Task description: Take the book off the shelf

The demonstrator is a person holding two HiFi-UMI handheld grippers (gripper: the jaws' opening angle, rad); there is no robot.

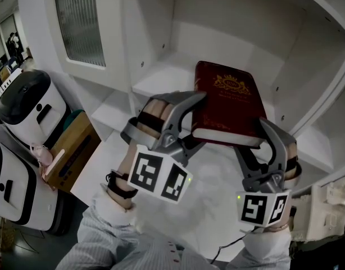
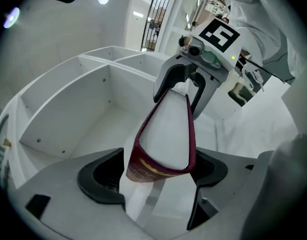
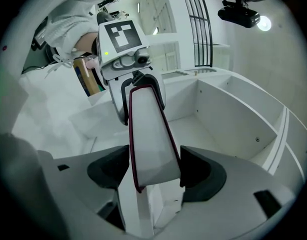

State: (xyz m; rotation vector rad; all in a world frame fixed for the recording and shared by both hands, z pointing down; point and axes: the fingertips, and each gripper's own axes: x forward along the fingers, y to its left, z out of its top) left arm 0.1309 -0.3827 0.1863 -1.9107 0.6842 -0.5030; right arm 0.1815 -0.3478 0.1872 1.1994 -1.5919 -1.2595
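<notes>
We hold the dark red book (image 1: pixel 228 103) up between our two grippers. Its spine sits in the left gripper's (image 2: pixel 158 175) jaws and its page edge in the right gripper's (image 3: pixel 156 171) jaws. Both pairs of jaws stand wide, pads pressed on the covers. Beyond the jaws opens a white shelf (image 1: pixel 155 77) compartment — the book hangs tilted in front of it.

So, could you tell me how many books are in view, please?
1: the book, held at the shelf by the left hand-held gripper and right hand-held gripper; none other shows.
</notes>
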